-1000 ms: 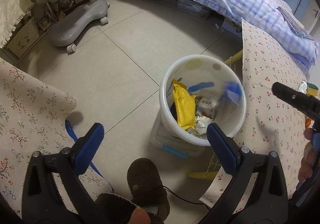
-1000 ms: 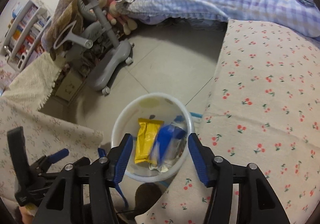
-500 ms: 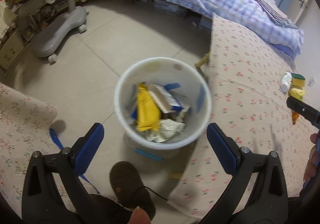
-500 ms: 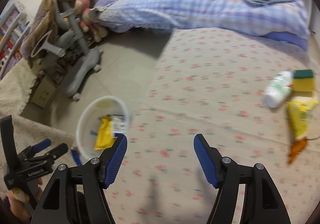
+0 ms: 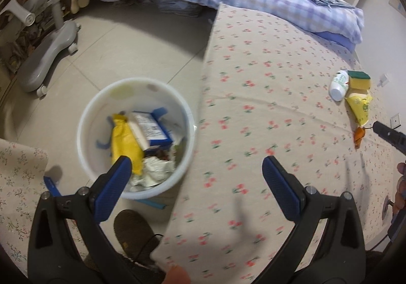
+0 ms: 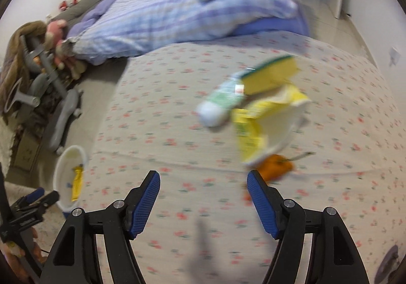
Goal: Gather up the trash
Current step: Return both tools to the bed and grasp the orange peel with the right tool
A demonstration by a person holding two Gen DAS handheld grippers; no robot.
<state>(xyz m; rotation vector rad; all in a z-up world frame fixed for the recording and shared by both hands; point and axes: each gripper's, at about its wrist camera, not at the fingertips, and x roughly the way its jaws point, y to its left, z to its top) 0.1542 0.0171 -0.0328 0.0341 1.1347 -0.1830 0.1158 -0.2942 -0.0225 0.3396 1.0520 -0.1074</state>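
My right hand-held gripper [image 6: 203, 201] stands well open over the cherry-print desk [image 5: 266, 111], nothing between its pads; the jaws have just been opening. My left hand-held gripper [image 5: 196, 191] is likewise wide open and empty, over the desk's left edge beside the white bin [image 5: 88, 116] on the floor.

Remaining trash lies in one cluster at the far right of the desk. Judgement: take the nearest item first, the orange scrap [image 6: 276, 166], just beyond my right pad. I should straddle it squarely and close low against the cloth, since the yellow wrapper [image 6: 256, 129] partly overlaps it and may drag along.

Count on the desk: one orange scrap, one yellow wrapper, one white bottle [image 6: 220, 103], one yellow-green sponge [image 6: 269, 73]. In the bin: one yellow packet [image 5: 124, 142], one blue-and-white box [image 5: 149, 129], crumpled paper, number unclear.
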